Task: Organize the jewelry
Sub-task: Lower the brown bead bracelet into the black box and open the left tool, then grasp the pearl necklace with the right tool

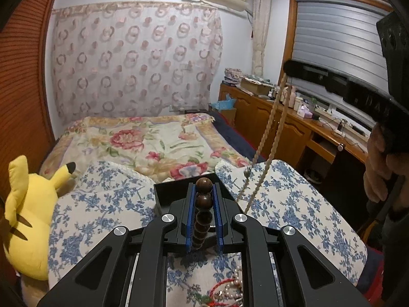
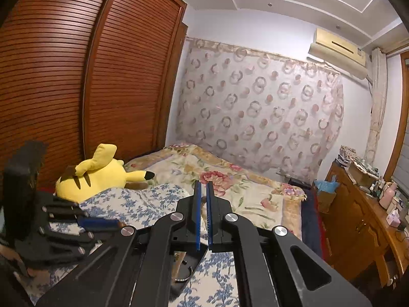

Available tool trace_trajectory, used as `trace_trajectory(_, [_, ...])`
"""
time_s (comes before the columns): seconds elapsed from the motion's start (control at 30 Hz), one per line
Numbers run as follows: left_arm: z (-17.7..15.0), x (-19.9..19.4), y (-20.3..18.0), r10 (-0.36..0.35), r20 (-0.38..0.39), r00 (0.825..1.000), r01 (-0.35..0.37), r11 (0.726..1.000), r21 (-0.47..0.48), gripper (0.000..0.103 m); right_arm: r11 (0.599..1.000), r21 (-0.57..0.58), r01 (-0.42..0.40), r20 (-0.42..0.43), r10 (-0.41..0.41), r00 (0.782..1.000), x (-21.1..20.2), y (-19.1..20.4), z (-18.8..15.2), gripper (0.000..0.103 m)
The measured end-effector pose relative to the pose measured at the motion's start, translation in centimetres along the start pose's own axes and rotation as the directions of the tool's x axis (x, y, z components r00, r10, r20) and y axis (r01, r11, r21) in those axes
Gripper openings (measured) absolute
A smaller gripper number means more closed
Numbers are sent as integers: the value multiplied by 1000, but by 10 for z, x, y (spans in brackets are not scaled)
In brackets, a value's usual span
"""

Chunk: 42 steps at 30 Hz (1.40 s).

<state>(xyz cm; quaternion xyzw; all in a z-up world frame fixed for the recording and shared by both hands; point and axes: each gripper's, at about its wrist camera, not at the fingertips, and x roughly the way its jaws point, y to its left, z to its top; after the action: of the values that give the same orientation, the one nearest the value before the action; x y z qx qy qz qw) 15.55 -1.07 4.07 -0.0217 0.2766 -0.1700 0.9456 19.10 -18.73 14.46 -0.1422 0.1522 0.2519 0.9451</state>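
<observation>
My left gripper (image 1: 203,186) is shut on a strand of dark brown wooden beads (image 1: 203,202) that runs back between its blue pads. A black jewelry box (image 1: 163,194) lies just behind its fingers on the blue-flowered cloth (image 1: 294,204). My right gripper (image 1: 287,66) hangs high at the right, shut on a long beige beaded necklace (image 1: 265,133) that dangles down to the cloth. In the right wrist view the right gripper (image 2: 203,183) has its pads nearly together on a thin beige strand (image 2: 203,204). The left gripper (image 2: 115,222) shows at the lower left, and the black box (image 2: 189,263) is below.
A tangle of pearl and red-string jewelry (image 1: 227,289) lies under the left gripper. A yellow plush toy (image 1: 25,204) sits at the left by the wooden wardrobe (image 2: 64,76). A floral quilt (image 1: 153,140) covers the bed. A cluttered wooden desk (image 1: 294,112) runs along the right wall. A hand (image 1: 381,158) grips the right tool.
</observation>
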Motion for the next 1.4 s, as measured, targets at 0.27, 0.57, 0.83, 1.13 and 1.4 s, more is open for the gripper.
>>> trace_trajectory(0.27, [-11,32,8,-5,-62,998,3,999,-41,12,1000,-18,-19,-56,18,998,26,9,-16,4])
trace_trajectory(0.57, [-21,32,18,25,-80,996,-30,998,-59,14,998,5,-55,-117,55,992,39,17,-42,4])
trace_trajectory(0.83, [-30,21,28,48,-75,996,-53,996,-67,25,995,38,-90,-227,97,969,65,27,-78,5])
trace_trajectory(1.13, [-61,9,38,74,-104,992,-81,994,-72,40,993,72,-98,-293,115,949,79,34,-113,6])
trace_trajectory(1.4, [-93,0,43,82,-145,986,-93,993,-76,52,989,103,-110,-272,134,953,55,40,-131,27])
